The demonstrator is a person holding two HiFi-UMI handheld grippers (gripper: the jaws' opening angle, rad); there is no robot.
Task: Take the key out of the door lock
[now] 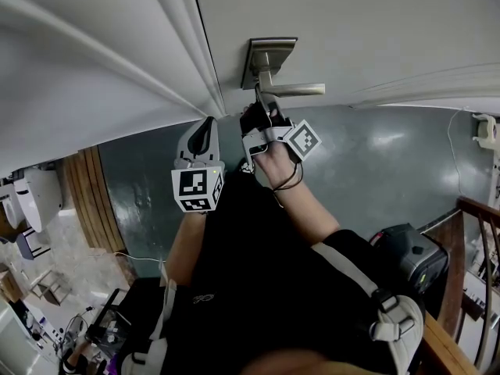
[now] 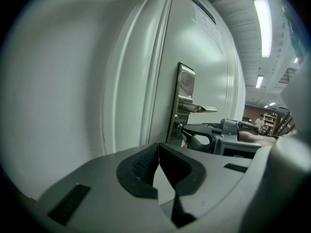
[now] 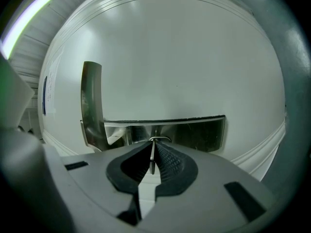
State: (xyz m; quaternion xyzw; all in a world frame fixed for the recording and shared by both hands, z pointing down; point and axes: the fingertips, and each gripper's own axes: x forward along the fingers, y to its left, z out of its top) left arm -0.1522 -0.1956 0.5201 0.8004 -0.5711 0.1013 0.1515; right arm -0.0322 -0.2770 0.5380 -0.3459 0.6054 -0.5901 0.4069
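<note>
A thin metal key [image 3: 152, 155] stands edge-on between the pads of my right gripper [image 3: 153, 147], which is shut on it. Straight ahead of that gripper is the steel lever handle [image 3: 165, 130] and its upright plate [image 3: 90, 101] on the white door [image 3: 184, 57]. In the head view the right gripper [image 1: 258, 104] points at the door just under the lever [image 1: 295, 89]. My left gripper [image 1: 205, 128] hangs a little to its left, shut and empty. The left gripper view shows its own jaws [image 2: 159, 150] closed, with the right gripper's fingers [image 2: 199, 130] at the lock [image 2: 179, 128].
The door frame moulding [image 1: 195, 61] runs beside my left gripper. Below lies a grey-green floor [image 1: 375, 162]. A wooden railing [image 1: 469, 272] and a black case [image 1: 406, 252] stand at the right, with wooden panelling [image 1: 98, 201] at the left.
</note>
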